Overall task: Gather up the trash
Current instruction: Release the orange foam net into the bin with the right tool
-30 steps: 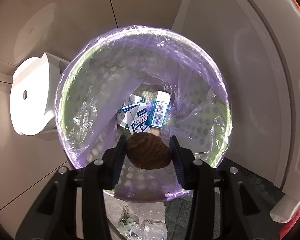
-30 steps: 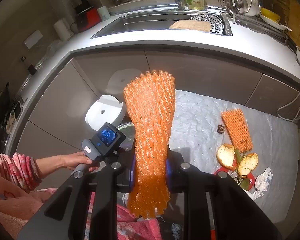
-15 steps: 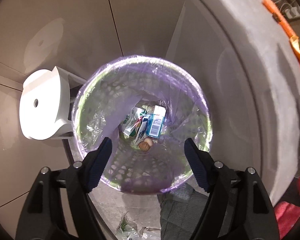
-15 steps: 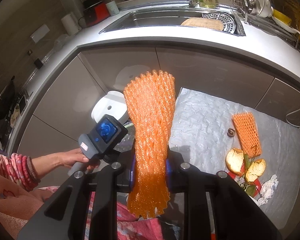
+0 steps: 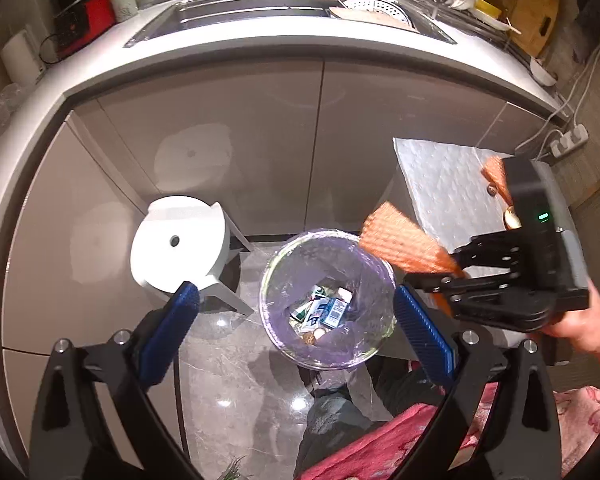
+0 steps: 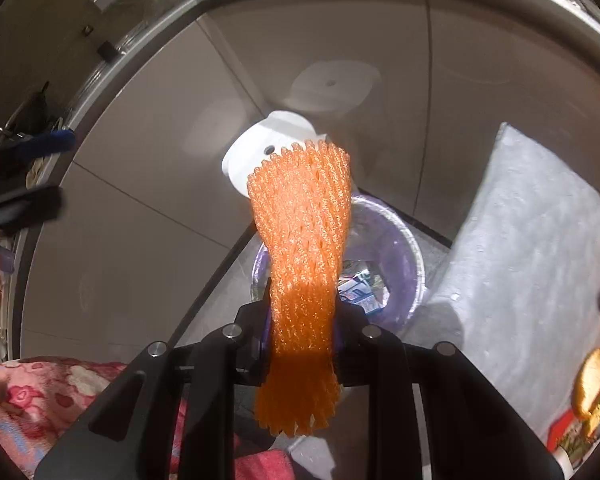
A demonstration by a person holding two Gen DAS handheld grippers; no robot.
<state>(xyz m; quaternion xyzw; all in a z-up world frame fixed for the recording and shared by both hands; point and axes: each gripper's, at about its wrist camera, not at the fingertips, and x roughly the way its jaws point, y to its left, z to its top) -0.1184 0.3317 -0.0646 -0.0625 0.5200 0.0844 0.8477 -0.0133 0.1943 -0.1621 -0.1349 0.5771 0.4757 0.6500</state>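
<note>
Left wrist view: round waste bin lined with a translucent purple plastic bag (image 5: 327,300) stands on the grey marble floor (image 5: 236,376), holding small printed cartons (image 5: 322,309) and a brown scrap at its bottom. The left hand-held gripper (image 5: 296,320) is high above the bin; its blue-padded jaws have just been opening and now stand wide apart with nothing between them. To the right, the right hand-held gripper (image 5: 444,276), carried by a person's hand (image 5: 580,328), is clamped on an orange foam fruit net (image 5: 404,244) whose free end reaches over the bin's right rim. A white round plastic stool (image 5: 178,250) stands just left of the bin, before beige cabinet doors (image 5: 268,140). Right wrist view: the right hand-held gripper (image 6: 302,332) pinches the orange foam fruit net (image 6: 302,256) at mid-length, the net rising ahead of the jaws with the bin (image 6: 392,248) below and beyond. At right, a low bench covered in grey quilted sheet (image 6: 520,264) carries orange peel (image 6: 592,384).
</note>
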